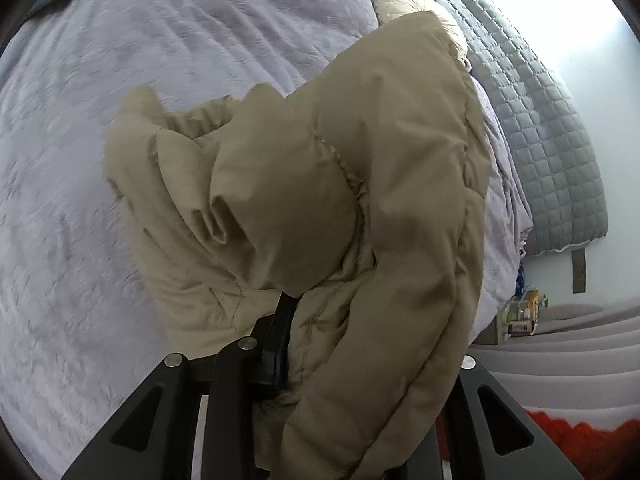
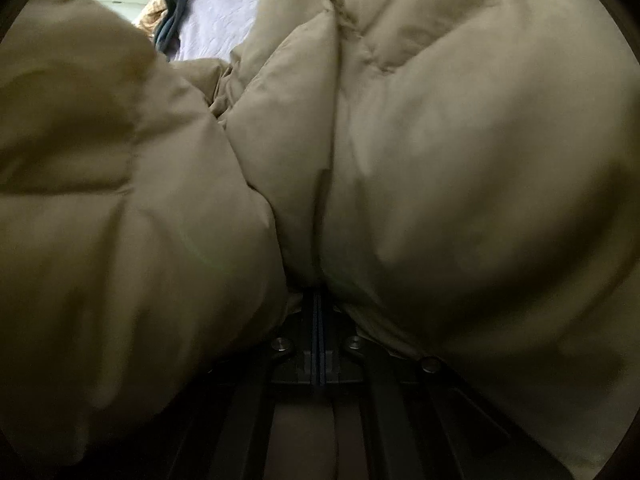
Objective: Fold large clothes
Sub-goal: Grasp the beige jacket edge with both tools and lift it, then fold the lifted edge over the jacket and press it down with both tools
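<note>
A tan puffer jacket (image 1: pixel 320 184) hangs bunched above a pale lilac bedspread (image 1: pixel 120 120). Its pale fur hood trim (image 1: pixel 400 4) shows at the top. My left gripper (image 1: pixel 292 320) is shut on a fold of the jacket; one black finger (image 1: pixel 280 328) shows and the other is hidden under fabric. In the right wrist view the jacket (image 2: pixel 440 160) fills almost the whole frame. My right gripper (image 2: pixel 318 300) is shut on the jacket, its fingers pressed together where the fabric meets them.
A grey quilted blanket (image 1: pixel 540 140) lies at the right side of the bed. Small bottles and items (image 1: pixel 520 312) stand beyond the bed's edge, with red fabric (image 1: pixel 580 440) lower right. Dark teal and patterned cloth (image 2: pixel 172 16) lies at the bed's far side.
</note>
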{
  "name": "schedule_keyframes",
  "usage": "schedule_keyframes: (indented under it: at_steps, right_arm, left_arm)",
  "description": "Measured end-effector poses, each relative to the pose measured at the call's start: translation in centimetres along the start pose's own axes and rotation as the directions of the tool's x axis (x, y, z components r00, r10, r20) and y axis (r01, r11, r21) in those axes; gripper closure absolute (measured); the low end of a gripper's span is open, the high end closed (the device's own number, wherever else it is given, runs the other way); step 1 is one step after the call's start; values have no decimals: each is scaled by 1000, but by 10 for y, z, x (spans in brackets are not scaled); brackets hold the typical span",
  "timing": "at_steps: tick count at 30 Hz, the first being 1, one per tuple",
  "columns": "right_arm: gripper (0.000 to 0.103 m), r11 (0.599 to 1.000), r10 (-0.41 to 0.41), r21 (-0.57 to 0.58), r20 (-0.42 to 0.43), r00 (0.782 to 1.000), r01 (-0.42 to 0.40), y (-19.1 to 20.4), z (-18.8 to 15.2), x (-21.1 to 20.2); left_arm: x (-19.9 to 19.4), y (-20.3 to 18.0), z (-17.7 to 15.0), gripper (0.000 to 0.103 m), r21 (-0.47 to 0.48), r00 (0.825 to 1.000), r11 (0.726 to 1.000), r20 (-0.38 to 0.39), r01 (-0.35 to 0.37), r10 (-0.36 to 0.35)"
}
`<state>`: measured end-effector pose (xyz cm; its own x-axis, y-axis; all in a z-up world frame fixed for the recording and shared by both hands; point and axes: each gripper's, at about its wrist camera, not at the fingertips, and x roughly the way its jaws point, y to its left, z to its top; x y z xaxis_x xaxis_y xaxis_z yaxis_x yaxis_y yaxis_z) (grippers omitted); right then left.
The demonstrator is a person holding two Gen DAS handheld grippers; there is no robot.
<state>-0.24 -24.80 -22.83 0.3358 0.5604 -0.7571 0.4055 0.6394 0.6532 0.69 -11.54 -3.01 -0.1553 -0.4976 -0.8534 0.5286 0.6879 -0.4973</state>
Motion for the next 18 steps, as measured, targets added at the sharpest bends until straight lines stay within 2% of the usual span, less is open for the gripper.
schedule_keyframes:
  at_steps: [4,8,9,11,12,13,15,17,18]
  right_arm:
    - [102,998,49,25,94,994,-52,-17,-7,-69]
    - [102,999,-4,54,192,981,-7,-44,-18,-132]
    - [102,997,-24,73,211,977,8,-54,-23,-146]
    - [102,994,-66,102,231,971,44,-68,-31,-162]
    - [102,991,-88,117,238,967,62,-76,-36,-171]
    - [101,989,-103,129,239,966,73,-83,-39,-176]
    - [101,982,-131,166,234,963,93,-101,-55,-191]
    - [80,977,-134,194,233,963,89,-107,-67,-200]
    - [36,976,-132,200,237,963,85,-109,-73,-205]
  left_arm:
    - [7,-9,3,79,21,998,998,-21,-52,52]
    - [32,-39,13,78,63,993,995,-75,-81,86]
    - [41,-47,15,75,84,992,993,-90,-81,89]
    - [61,-52,18,62,110,989,993,-131,-53,67]
    - [72,-55,22,51,111,987,993,-155,-27,44]
    - [85,-55,27,46,106,983,994,-181,9,11]
    - [107,-59,38,46,110,973,991,-224,73,-47]
    - [132,-60,46,45,112,961,984,-256,135,-102]
    - [141,-57,48,33,105,953,982,-274,159,-125]
